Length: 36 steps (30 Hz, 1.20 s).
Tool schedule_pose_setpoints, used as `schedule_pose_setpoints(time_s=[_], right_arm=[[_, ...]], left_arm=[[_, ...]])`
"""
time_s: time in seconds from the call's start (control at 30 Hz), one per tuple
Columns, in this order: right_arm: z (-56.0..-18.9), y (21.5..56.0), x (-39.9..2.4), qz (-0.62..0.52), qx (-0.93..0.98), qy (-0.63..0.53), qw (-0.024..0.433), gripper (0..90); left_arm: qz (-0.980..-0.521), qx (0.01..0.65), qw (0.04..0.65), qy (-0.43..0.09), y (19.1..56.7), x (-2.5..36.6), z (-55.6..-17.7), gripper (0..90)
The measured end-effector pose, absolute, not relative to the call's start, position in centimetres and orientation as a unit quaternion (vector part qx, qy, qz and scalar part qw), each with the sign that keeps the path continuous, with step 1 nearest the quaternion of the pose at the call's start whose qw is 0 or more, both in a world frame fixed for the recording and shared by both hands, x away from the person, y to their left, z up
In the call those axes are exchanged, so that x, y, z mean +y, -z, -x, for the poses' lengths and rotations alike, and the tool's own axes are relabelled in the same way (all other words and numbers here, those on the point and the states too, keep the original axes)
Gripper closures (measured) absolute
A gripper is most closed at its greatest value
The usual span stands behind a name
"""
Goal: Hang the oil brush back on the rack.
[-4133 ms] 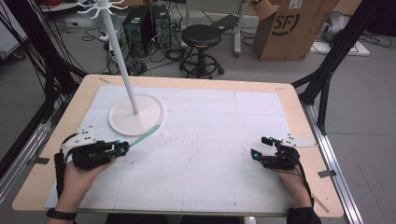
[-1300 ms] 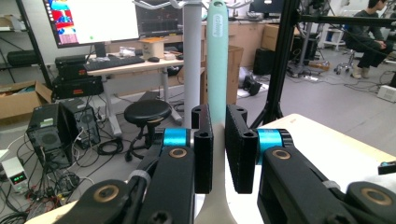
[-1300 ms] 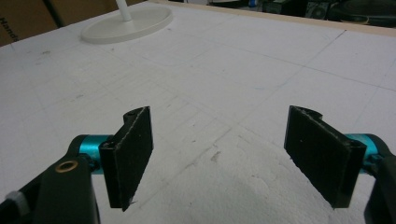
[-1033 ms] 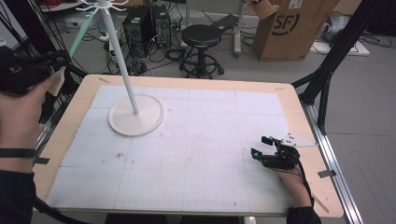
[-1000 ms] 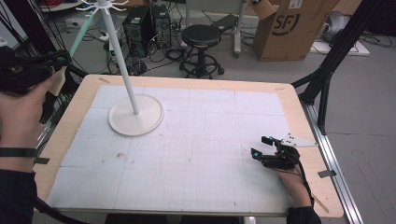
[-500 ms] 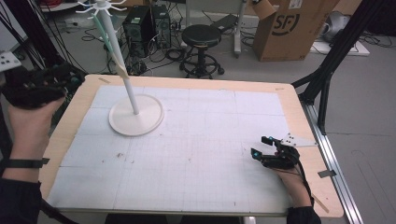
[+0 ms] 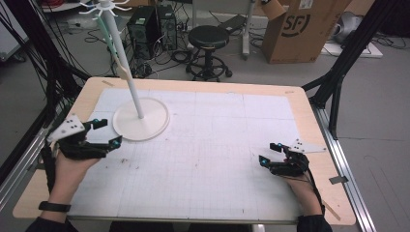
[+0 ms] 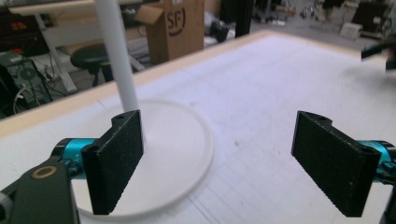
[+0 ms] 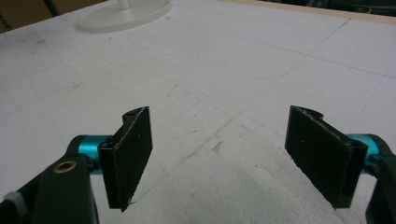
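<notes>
- The left claw (image 7: pixel 105 134) is low over the left part of the bench (image 7: pixel 300 104), just beside the near left edge of the round white base (image 7: pixel 140 120) of the stand.
- Its jaws stand wide apart and have just been opening; nothing is between them, as the left gripper view shows, where only the white mat (image 8: pixel 280 84) and a part of the base (image 8: pixel 182 140) lie behind the pads.
- The stand's white pole (image 7: pixel 123 58) rises upright from the base, and at its top there are small hooks (image 7: pixel 104 6).
- A pale green strip (image 7: pixel 107 34) hangs along the pole from one of the hooks; a beige piece (image 7: pixel 121 67) hangs lower, close to the pole.
- The right claw (image 7: pixel 270 153) rests on the mat at the near right side of the bench, well apart from the stand.
- Its jaws are also apart, with nothing between them; the right gripper view shows only the gridded mat (image 9: pixel 215 93) there, and the base (image 9: pixel 123 16) far at the top left.
</notes>
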State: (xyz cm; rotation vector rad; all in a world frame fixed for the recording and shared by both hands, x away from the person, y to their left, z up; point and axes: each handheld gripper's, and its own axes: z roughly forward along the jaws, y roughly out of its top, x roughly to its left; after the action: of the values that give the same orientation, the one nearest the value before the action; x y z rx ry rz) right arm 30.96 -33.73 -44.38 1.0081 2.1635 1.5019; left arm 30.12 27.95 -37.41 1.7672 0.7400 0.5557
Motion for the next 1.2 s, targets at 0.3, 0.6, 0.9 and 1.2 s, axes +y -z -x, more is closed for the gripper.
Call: schedule_pose_setpoints(time_s=[0.3,0.6,0.9,1.2], right_arm=[[-30.4,44.5,-33.9,-0.363,0.748,-0.527,0.176,21.2],[-30.2,44.6,-34.2,-0.382,0.736,-0.526,0.190,19.9],[-30.2,44.6,-33.8,-0.402,0.742,-0.495,0.208,19.8],[-30.4,44.7,-34.2,-0.412,0.734,-0.504,0.195,17.3]], left_arm=[[-0.739,0.334,0.547,-0.209,41.9,26.8,-30.1,18.0],[-0.740,0.344,0.541,-0.205,44.1,26.7,-30.2,18.2],[-0.743,0.347,0.538,-0.196,44.7,26.8,-30.2,18.6],[-0.743,0.349,0.538,-0.191,44.8,26.8,-30.3,18.3]])
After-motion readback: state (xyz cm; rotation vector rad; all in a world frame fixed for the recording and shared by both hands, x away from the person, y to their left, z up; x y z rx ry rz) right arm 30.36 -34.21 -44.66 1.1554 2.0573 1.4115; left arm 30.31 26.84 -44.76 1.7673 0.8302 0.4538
